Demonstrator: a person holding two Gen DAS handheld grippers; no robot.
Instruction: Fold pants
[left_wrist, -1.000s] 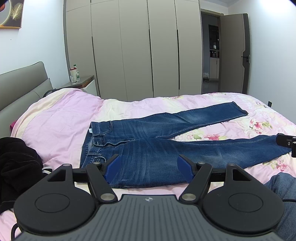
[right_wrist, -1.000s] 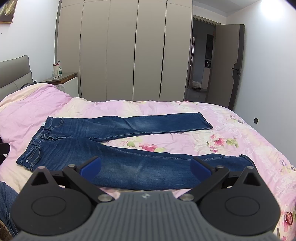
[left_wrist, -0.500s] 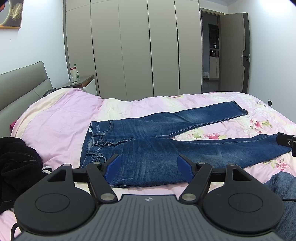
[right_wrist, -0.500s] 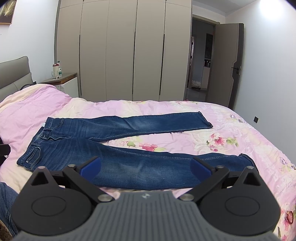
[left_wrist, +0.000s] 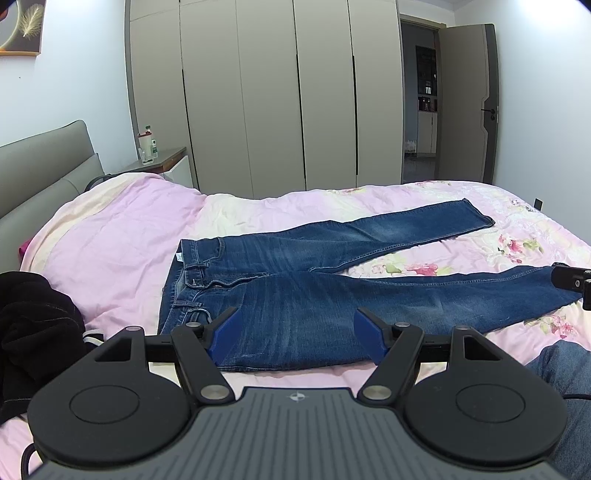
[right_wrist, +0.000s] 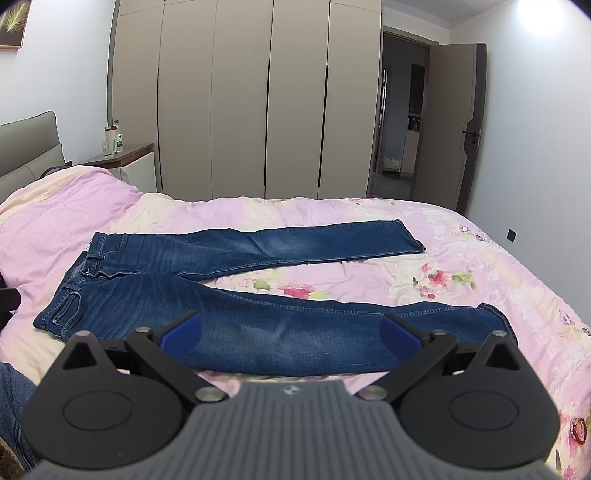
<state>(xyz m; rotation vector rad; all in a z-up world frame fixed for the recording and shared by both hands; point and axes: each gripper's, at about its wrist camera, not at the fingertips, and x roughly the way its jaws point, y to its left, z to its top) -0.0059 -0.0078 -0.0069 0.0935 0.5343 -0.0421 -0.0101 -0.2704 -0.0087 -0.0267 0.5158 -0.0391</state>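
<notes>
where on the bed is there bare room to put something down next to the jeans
Bare quilt lies in the wedge between the two legs of the jeans, beyond the far leg toward the wardrobe, and left of the waistband. It is crowded at the near left edge, where dark clothing is heaped.

Pants (left_wrist: 295, 288) flat on bed (left_wrist: 122, 236), waistband left, legs splayed rightward, one behind the other. Left tongs (left_wrist: 297, 332) before the hip, right tongs (right_wrist: 290, 334) before the near leg. Clothes heap (left_wrist: 33, 328) left of pants. Nightstand (left_wrist: 162, 162) behind bed; wardrobe (left_wrist: 266, 92) beyond, door (left_wrist: 467, 103) to its right.
</notes>
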